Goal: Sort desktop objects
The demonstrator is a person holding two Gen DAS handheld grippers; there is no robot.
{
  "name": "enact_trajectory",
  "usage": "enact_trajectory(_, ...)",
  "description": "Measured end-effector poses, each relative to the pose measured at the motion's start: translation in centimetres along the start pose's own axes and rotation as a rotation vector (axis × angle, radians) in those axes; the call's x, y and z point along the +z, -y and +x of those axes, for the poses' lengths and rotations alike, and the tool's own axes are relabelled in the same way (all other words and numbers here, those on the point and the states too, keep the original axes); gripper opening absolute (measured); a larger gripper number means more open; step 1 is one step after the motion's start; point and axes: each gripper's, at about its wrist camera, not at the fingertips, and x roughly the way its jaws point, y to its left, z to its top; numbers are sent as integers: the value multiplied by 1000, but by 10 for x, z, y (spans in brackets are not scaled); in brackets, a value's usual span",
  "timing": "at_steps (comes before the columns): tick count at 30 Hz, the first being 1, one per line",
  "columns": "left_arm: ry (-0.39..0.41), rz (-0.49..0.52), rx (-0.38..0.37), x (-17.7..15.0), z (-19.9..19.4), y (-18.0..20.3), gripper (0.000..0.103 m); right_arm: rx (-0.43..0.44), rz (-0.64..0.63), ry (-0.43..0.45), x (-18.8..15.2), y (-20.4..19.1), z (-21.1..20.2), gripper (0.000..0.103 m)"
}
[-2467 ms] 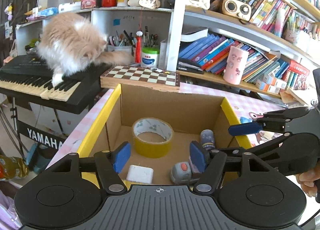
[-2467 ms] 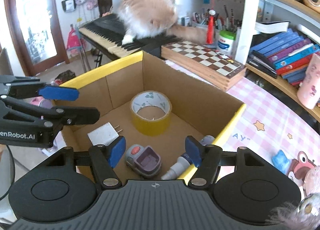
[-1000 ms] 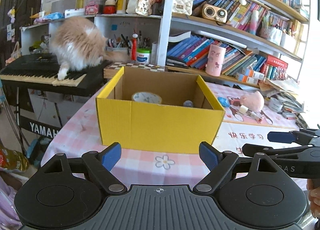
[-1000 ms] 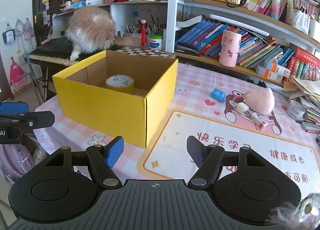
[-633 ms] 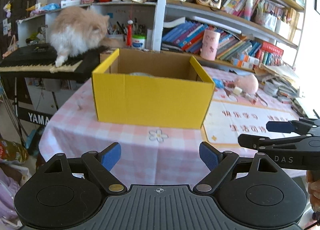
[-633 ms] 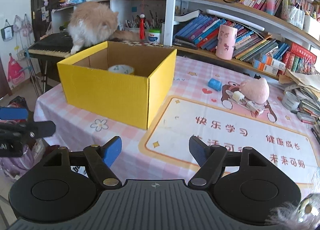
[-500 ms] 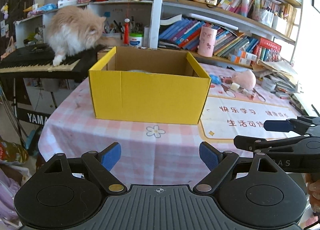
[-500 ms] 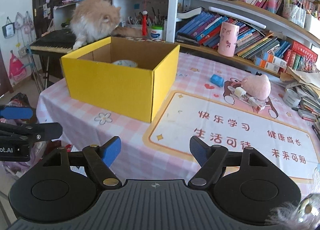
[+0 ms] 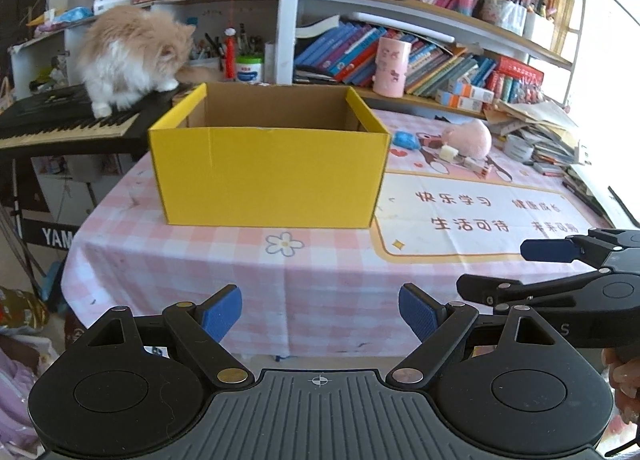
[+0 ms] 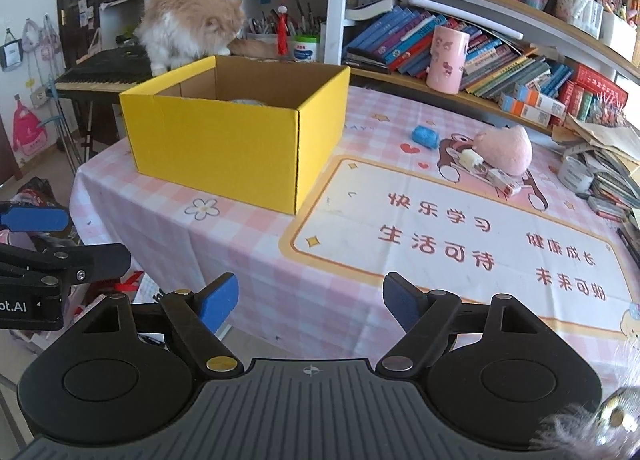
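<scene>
Both claws, left (image 9: pixel 320 314) and right (image 10: pixel 308 300), are held spread and empty. Ahead of them a box (image 9: pixel 268 176) is seen on the table (image 9: pixel 320 272).

Left wrist view: off near table edge, facing yellow box (image 9: pixel 268 176) front wall square-on, level with its rim, well apart. Right wrist view: further right, slightly higher, angled left toward box corner (image 10: pixel 236 140). Shared: box, cat (image 9: pixel 132 56) on keyboard, bookshelf, pink plush (image 10: pixel 504 148), printed mat. Each view catches other gripper at its side.
</scene>
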Motion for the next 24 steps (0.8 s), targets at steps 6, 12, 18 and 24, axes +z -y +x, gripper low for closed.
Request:
enact_trajectory(6,-12,31,-46,1,7,15,88,-30,20,-18,-10,9,-5,78)
enact_trajectory(12,-18,76,-102,5,15,31,88,-88,71,-24,-20,25,-14,79)
enact_trajectory(18,-30,143,-161,8,23,49,88,-143,126,-27,-28,40,-23,79)
enact_trajectory(24,-27,195,-184,7,23,59,88,-172,181,-35,-33,49,-26,79)
